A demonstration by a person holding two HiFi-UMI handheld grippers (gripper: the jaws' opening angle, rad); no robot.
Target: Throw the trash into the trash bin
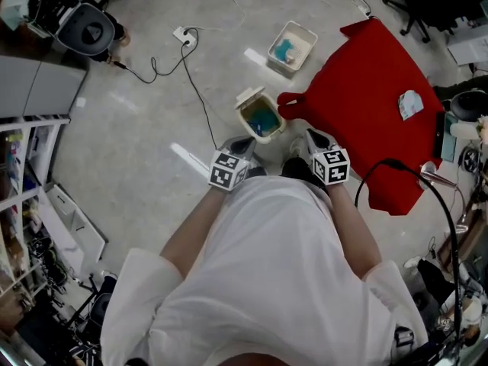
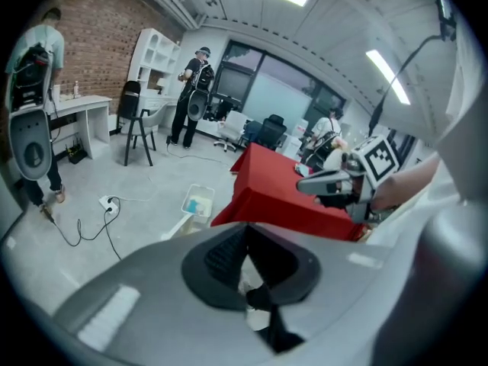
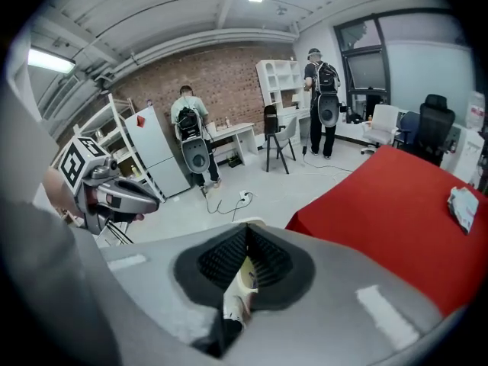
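- Two grippers hang close over the floor, and both are closed. The left gripper (image 2: 245,259) has its pads pressed together. We cannot tell whether the pale bit showing below them is a pinched scrap.
- Next comes the trash bin (image 1: 242,117). It stands on the floor just beside the left corner of the red table (image 1: 358,90), with its flap lid tipped open and something blue-green inside.
- The right gripper (image 3: 245,259) is clamped on a thin cream scrap (image 3: 238,288). The scrap is nipped between the pads and its lower part hangs free.
- We judge this scrap to be featherlight and limp. It may cling to a pad or drift, so we would let it go low over the bin's mouth.
- Farthest right, a crumpled pale piece (image 1: 409,104) lies on the table near its right edge. It looks soft, light and crushable. We would take it across its bulk rather than by a loose corner, which could tear.
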